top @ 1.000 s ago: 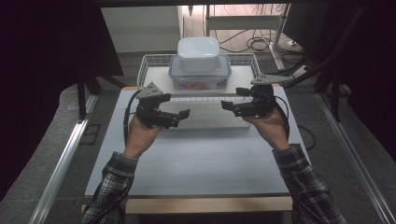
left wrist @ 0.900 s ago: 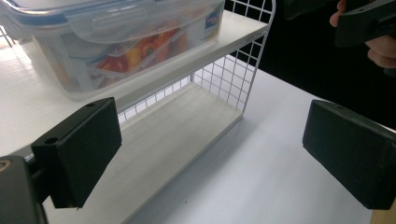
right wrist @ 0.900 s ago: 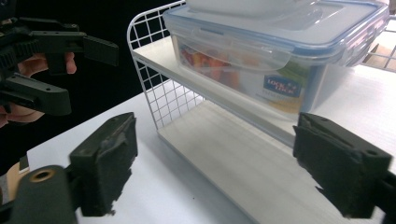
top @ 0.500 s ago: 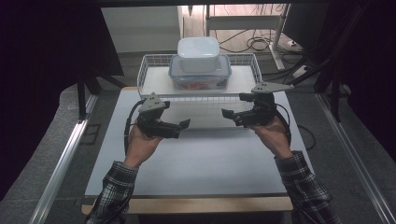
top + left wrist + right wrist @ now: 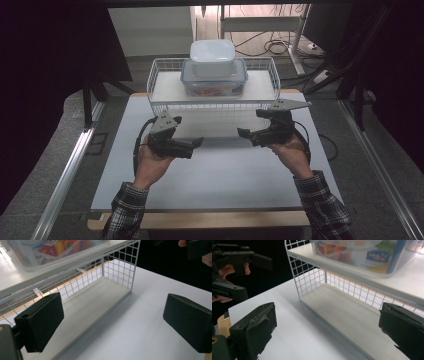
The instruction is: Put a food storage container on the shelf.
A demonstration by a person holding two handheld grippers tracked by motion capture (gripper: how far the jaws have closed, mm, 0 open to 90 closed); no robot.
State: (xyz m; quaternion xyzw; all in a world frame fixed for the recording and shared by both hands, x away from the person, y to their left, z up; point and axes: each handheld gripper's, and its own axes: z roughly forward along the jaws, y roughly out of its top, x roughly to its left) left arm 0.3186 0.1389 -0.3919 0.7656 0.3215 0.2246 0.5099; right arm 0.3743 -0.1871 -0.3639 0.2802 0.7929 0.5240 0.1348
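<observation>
White wire shelf (image 5: 165, 92) keeps its stacked clear plastic boxes (image 5: 214, 75) untouched, so all remains; both left tongs (image 5: 196, 145) and right tongs (image 5: 243, 134) gape empty over the bench (image 5: 220, 175).

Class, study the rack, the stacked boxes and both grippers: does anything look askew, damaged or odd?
The padding on the right gripper's fingers is torn and ragged at the edges. The boxes sit squarely stacked on the rack; nothing is spilled.

Table (image 5: 215, 175) open; wire rack (image 5: 165, 100) blocks far edge.
</observation>
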